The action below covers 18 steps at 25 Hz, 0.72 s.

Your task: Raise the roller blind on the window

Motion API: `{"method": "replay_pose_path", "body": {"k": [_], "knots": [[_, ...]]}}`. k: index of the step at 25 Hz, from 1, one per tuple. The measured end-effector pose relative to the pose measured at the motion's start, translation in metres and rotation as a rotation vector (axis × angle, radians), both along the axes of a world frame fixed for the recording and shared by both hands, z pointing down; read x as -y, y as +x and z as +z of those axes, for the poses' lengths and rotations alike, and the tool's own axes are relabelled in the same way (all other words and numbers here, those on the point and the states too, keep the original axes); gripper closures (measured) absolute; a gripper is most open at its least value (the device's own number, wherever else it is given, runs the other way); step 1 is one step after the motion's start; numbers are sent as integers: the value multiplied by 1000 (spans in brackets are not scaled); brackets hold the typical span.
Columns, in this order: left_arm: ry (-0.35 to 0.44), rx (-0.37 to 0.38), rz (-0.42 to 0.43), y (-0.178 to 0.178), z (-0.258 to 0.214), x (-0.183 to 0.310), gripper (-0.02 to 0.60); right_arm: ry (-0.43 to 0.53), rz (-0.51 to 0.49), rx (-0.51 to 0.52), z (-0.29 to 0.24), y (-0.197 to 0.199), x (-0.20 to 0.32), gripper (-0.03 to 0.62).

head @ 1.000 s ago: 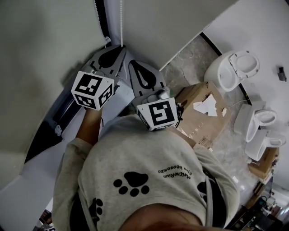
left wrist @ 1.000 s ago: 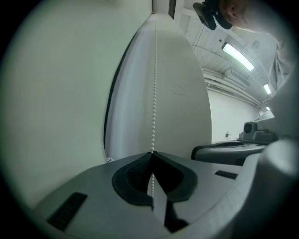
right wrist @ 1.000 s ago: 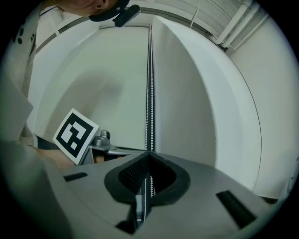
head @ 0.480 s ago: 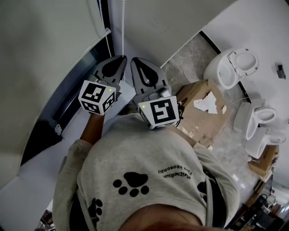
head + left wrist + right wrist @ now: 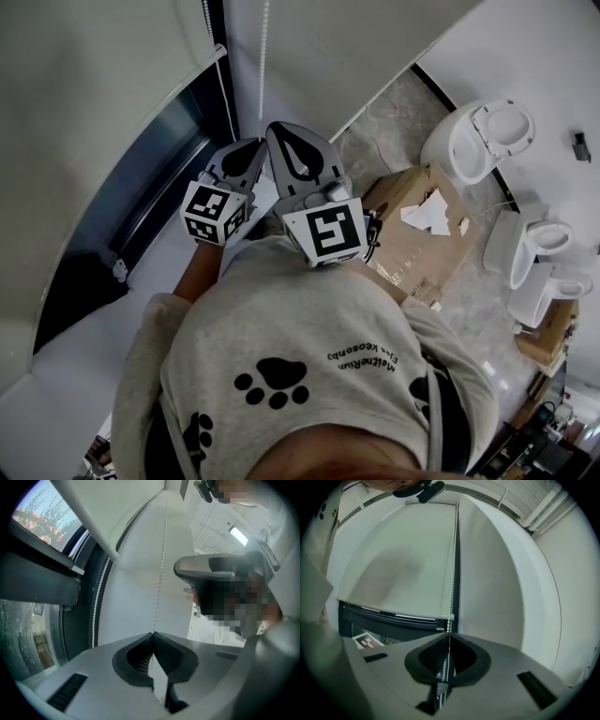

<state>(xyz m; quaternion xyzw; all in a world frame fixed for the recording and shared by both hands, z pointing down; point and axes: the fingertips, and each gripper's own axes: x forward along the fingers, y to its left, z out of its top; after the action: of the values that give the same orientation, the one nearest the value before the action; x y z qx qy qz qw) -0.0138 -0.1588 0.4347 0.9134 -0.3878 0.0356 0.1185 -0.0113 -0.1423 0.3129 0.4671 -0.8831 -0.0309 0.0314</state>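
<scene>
Down along the bead chain (image 5: 161,569) comes my left hand-held gripper (image 5: 152,634), now lower and closer to my chest than a second ago, and the roller blind (image 5: 393,569) has gone up with that pull: its bottom bar (image 5: 393,616) sits higher, and the dark band of window glass (image 5: 141,197) under it is wider than before. My right hand-held gripper (image 5: 449,635) has not shifted.

Both hand-held grippers are pressed together on the chain. The left one pinches the strand that hangs down the white wall beside the frame. The right one pinches a beaded strand that runs up past the end of the bottom bar. From above, the two sit just beside each other, the right one a little higher up the chain.

I judge the job to be partly done. A strip of glass is uncovered, yet the blind hangs over most of the window as far as I can see. More pulls on the chain are left, probably hand over hand, before the blind is fully up.
</scene>
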Motion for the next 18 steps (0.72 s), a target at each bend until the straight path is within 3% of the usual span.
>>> {"method": "replay_pose_path", "body": {"k": [7,10,18], "knots": [[-35,-2,-9,-3,21,-3,574,2,-48,3,-4,-7,5,577],[-16,18,-10,-2,21,-4,574,4,-61,-12,-12,-8,10,522],[-2,14,-20,0,21,-2,574,-9,-144,25,-37,-22,21,541]]}}
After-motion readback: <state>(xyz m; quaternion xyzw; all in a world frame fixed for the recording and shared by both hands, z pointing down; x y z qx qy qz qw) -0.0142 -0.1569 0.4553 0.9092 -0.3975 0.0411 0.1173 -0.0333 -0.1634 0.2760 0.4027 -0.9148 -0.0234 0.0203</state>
